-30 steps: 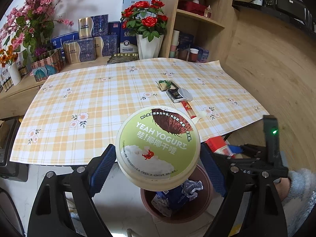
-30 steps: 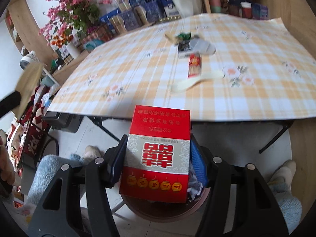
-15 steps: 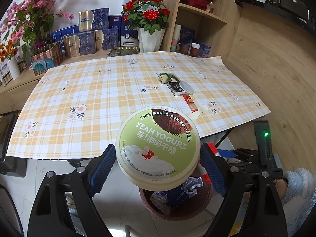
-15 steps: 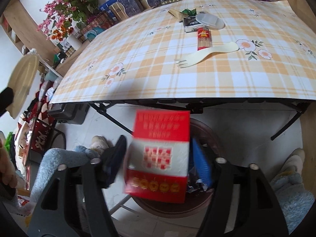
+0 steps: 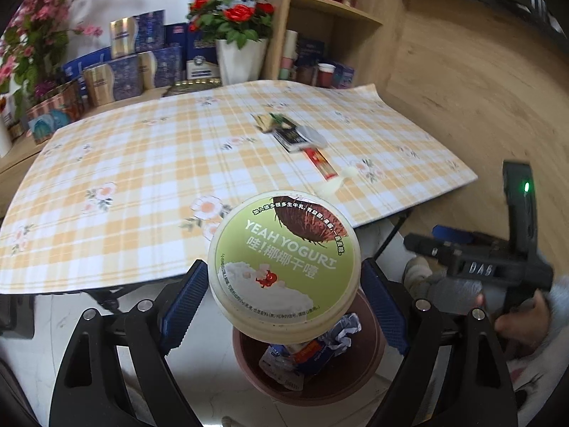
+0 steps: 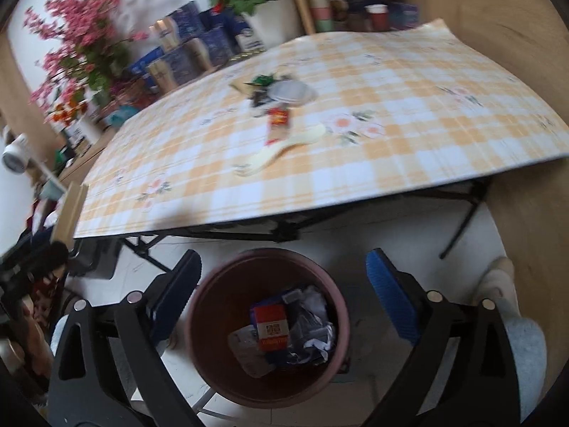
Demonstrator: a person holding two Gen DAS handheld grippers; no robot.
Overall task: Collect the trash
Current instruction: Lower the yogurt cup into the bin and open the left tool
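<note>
- Left hand-held gripper (image 5: 284, 295) clamps a round yogurt tub (image 5: 283, 263), green "YEAH YOGURT" lid facing the camera, blue pads on both sides of it.
- The tub hangs above the brown trash bin (image 5: 370, 363) on the floor, just off the near edge of the counter (image 5: 106, 220).
- Right hand-held gripper (image 6: 284, 299) has jaws opening, now wide, nothing between them; it hovers over the bin (image 6: 213, 366).
- Red box (image 6: 272, 327) lies inside the bin on crumpled wrappers and other trash, clear of the pads.
- Step in hand, as I read it: right drop is done, left drop is next.
- Next move calls for centring the tub over the bin mouth, then spreading the left jaws; the tub is wide, so it needs a clean release.
- Left on the counter: cream plastic spork (image 6: 284, 146), red narrow packet (image 6: 279, 122), clear round lid (image 6: 291, 92), dark packet (image 5: 290, 137), green-and-tan wrapper (image 6: 258, 82).
- Right gripper is free, so it looks best placed to go back for the spork or red packet.
- Risk: tub tips onto the bin rim and bounces out.
</note>
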